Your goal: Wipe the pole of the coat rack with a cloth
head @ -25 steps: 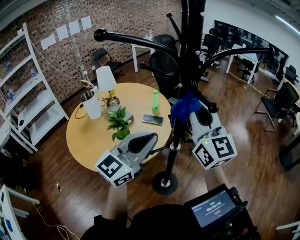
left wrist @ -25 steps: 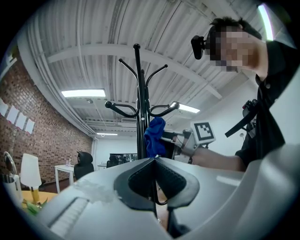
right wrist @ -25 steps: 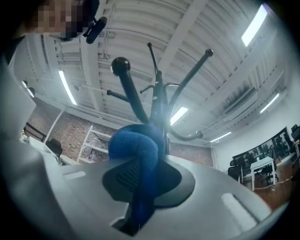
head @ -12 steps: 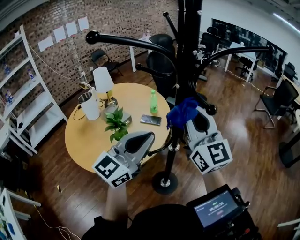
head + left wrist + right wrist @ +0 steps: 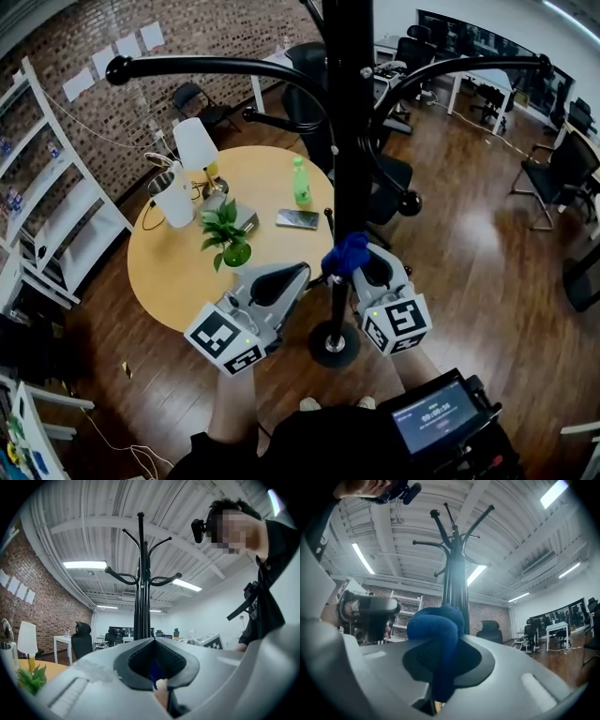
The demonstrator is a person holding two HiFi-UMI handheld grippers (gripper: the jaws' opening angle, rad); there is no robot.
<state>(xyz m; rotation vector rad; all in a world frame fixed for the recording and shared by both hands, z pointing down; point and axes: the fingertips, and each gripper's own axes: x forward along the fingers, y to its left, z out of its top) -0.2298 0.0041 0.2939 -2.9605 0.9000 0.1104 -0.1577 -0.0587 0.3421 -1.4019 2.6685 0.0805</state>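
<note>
Cut off at the head view's top edge, the coat rack's pole [image 5: 349, 141] stands upright, partly hidden low down by the blue cloth [image 5: 345, 255] clamped in the right gripper's [image 5: 360, 268] jaws; the left gripper's [image 5: 298, 274] jaws are together.

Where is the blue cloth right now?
In the head view, the cloth sits just right of centre, bunched in the right gripper and held against the lower pole, above the round base.

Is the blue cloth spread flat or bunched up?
Bunched: the blue cloth is a rounded wad clamped in the right gripper, against the coat rack pole.
</note>
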